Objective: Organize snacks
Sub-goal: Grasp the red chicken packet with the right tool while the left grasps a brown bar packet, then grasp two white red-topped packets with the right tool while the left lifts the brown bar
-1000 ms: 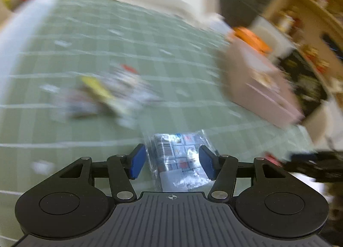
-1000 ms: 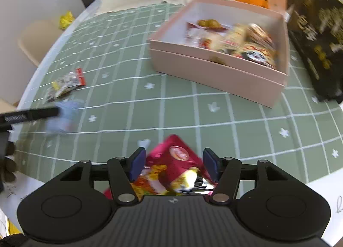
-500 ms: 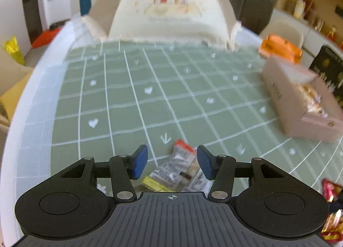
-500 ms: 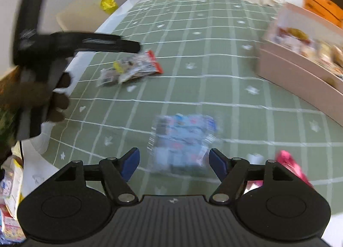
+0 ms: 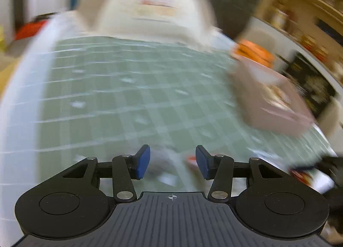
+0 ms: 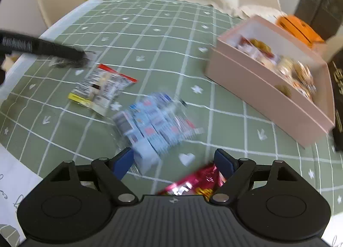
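Green checked tablecloth, left gripper closing over a blur-smeared packet, white-and-yellow packet, blue packet ahead of the opening, empty right gripper, pink wrapper half hidden, pink box of snacks.

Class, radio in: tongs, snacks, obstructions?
Left tongs closing, right tongs opening, both unloaded. Blue packet loose beside pink box. Path clear.
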Tool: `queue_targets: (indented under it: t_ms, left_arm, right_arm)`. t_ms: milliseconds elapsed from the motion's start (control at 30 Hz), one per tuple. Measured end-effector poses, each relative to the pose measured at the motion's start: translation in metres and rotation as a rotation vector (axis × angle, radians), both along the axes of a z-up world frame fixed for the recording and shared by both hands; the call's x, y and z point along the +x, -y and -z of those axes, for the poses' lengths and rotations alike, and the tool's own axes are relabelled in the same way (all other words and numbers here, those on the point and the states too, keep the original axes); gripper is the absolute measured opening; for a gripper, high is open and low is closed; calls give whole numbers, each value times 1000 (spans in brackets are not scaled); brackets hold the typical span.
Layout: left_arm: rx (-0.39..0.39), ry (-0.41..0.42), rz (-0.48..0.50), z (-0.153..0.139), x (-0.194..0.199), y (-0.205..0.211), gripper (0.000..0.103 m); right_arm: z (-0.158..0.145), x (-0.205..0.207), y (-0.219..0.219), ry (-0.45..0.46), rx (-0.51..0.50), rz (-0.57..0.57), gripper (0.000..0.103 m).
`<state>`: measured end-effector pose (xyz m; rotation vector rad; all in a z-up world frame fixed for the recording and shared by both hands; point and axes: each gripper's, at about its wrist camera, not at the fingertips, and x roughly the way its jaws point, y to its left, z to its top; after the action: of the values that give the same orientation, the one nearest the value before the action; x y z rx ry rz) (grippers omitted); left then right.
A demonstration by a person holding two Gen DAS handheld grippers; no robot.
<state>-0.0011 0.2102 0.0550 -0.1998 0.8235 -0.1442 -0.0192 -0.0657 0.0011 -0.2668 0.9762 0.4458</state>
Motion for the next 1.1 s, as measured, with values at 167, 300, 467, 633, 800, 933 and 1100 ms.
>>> queue_targets:
  t_ms: [167,300,467,633,800,933,1100]
  left_arm:
    - [30,-71,-92,26,23,-30,51]
    - [11,-85,10,17,0,-11,51]
    - [179,-82,154,19,-28,35,54]
    - [137,-93,85,17,-17,42,54]
    - [184,-109,52,21,5,55,47]
    - [155,-144,83,23,-9,58,42]
    - [206,-183,-18,25,-40,59,42]
  right_arm:
    - [4,-4,9,-22,47,30,85]
    - [5,-3,10,-19,57,38,85]
    - [10,-2,17,-21,72,69,97]
    - [15,1,20,-28,82,94,103]
    - [15,-1,16,-21,56,87,102]
    - [-5,-14,16,65,50,103,95]
    - [-39,-16,-7,154,111,12,95]
